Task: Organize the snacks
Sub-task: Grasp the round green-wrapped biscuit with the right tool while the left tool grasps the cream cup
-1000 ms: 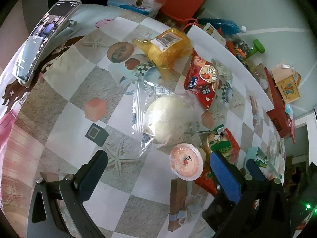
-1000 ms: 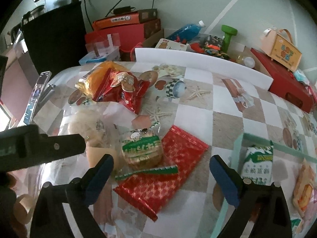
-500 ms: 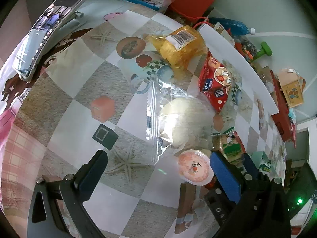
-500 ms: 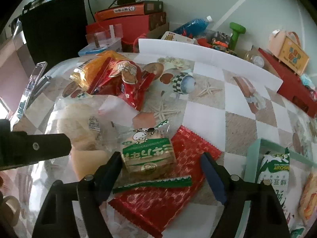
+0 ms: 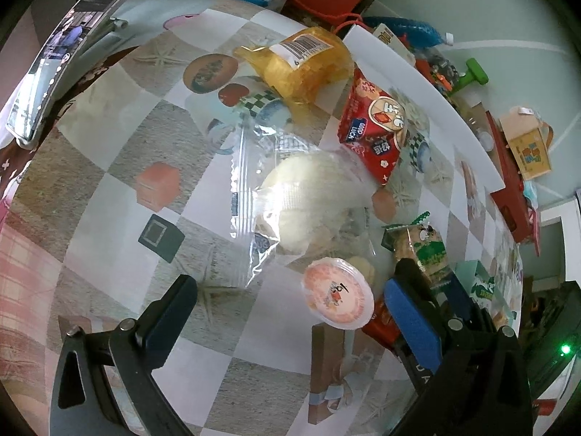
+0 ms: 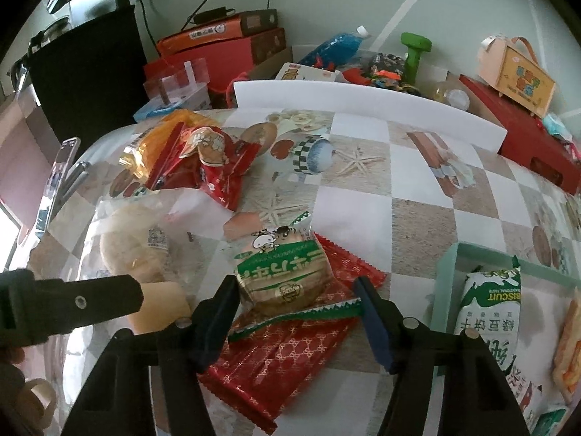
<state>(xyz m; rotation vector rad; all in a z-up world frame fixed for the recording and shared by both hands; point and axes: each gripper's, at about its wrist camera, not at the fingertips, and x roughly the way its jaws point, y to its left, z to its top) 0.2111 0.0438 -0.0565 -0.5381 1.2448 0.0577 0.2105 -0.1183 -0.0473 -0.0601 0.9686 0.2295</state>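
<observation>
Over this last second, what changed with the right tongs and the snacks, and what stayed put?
The right tongs have just been closing around the green-labelled cake packet, which lies on the red wrapper; the left finger looks to touch it, the right finger sits at its serrated edge, so a firm grip isn't certain. The left tongs are open as before over the table. The peach jelly cup and clear bun bag haven't moved.

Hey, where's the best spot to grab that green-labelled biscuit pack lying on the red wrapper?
Probably across the round middle of the green-labelled biscuit pack, coming from above. It lies flat on the red wrapper, its thin zigzag seam offers little hold, and the right hand-held gripper, jaws just closing, already straddles its sides.
</observation>
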